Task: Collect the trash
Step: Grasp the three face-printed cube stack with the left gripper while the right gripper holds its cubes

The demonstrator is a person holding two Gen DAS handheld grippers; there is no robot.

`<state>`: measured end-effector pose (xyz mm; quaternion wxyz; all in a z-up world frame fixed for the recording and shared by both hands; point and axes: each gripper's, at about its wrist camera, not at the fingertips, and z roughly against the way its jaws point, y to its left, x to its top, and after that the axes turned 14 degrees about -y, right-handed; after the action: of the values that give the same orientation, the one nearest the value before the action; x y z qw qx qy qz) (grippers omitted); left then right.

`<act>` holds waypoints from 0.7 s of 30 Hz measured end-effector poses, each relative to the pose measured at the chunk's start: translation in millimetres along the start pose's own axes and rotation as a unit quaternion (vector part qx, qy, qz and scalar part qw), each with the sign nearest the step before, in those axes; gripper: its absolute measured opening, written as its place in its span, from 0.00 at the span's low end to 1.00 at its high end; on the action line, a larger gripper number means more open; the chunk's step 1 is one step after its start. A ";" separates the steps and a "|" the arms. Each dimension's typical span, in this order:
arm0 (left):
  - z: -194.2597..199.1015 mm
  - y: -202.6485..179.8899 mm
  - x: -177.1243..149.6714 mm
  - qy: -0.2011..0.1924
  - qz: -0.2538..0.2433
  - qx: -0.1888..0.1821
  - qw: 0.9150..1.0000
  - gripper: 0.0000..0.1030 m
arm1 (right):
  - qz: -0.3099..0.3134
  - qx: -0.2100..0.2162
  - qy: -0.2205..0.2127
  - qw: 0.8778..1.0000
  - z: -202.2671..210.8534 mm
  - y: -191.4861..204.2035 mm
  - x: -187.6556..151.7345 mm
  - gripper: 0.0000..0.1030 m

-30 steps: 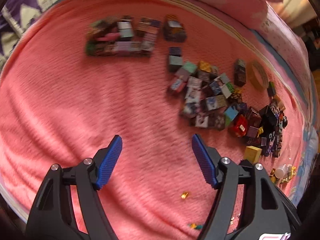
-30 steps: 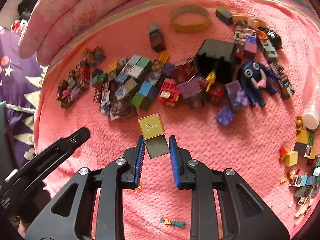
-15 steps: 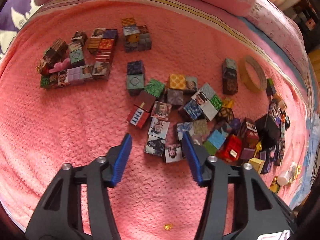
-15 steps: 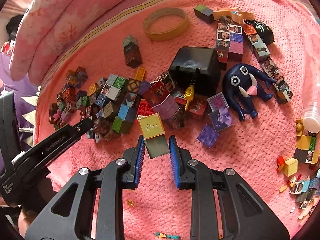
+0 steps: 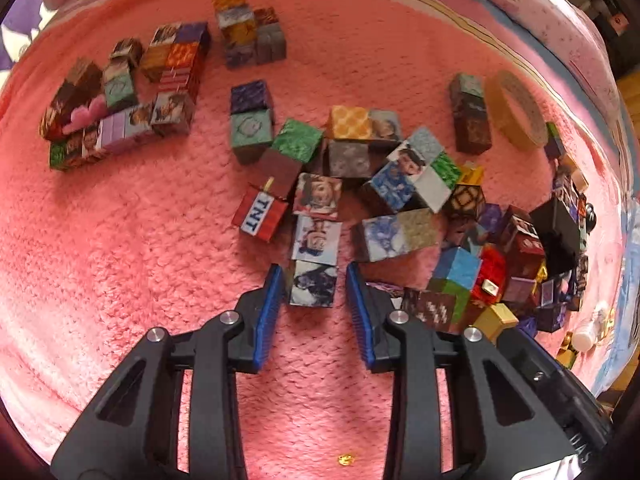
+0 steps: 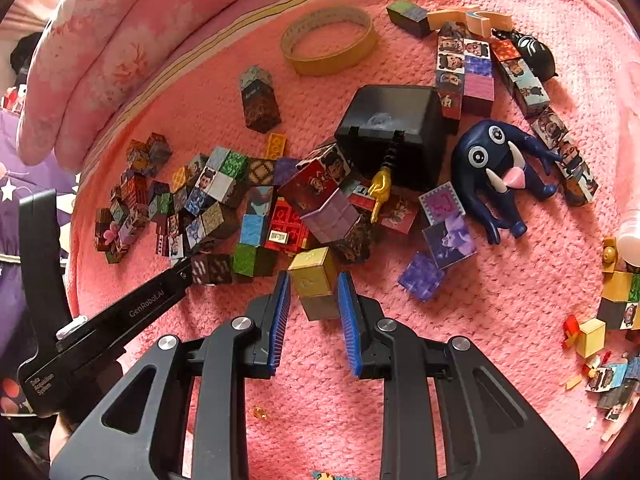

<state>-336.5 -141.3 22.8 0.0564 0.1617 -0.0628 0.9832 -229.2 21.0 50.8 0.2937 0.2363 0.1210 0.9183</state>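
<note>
Left gripper (image 5: 314,286) stood with jaws partly open around a picture cube (image 5: 313,284) on the pink blanket (image 5: 120,240). Left pad looked to touch the cube's side; a narrow gap showed at the right pad, so a firm grip could not be confirmed. That cube was the nearest of a short row of three picture cubes running toward 12 o'clock. A TNT cube (image 5: 261,218) lay at about 11 o'clock from the jaws, just beside the row. The main heap of cubes spread from 12 to 3 o'clock; its far right end was crowded, dark and hard to make out. A tape ring (image 5: 516,110) sat at 2 o'clock, near the blanket's edge.

Right gripper (image 6: 314,292) had its jaws narrow, clamped on a gold cube (image 6: 314,272) with a grey block below it. A black box (image 6: 390,128) lay at 1 o'clock, a blue monster toy (image 6: 500,168) at 2 o'clock. Small scraps at 4 o'clock were cut off by the lens rim.
</note>
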 end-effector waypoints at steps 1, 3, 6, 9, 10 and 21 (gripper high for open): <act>-2.3 0.7 1.3 0.002 0.007 0.000 1.000 0.27 | -0.002 -0.001 0.000 1.000 0.3 -1.0 0.5 0.23; -6.3 -2.7 4.0 0.004 0.007 0.000 1.000 0.25 | -0.006 -0.002 0.000 1.000 0.3 -2.4 -0.3 0.23; -4.1 1.1 10.3 0.001 0.003 0.000 1.000 0.24 | -0.012 -0.006 0.002 1.000 1.4 -7.8 -3.7 0.24; 5.8 6.1 7.3 -0.006 0.007 -0.009 1.000 0.22 | -0.025 -0.012 -0.002 1.000 4.2 -16.1 -6.8 0.24; 7.3 4.3 6.2 -0.007 0.009 -0.011 1.000 0.21 | -0.033 -0.013 -0.002 0.999 5.5 -20.5 -8.0 0.24; 25.8 12.8 -46.5 0.005 0.028 -0.035 0.999 0.19 | -0.028 -0.014 0.007 0.999 4.9 -24.2 -24.8 0.25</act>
<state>-286.4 -161.7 30.6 0.0348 0.1533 -0.1017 0.9823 -197.3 25.9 37.3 0.3215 0.2226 0.1165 0.9130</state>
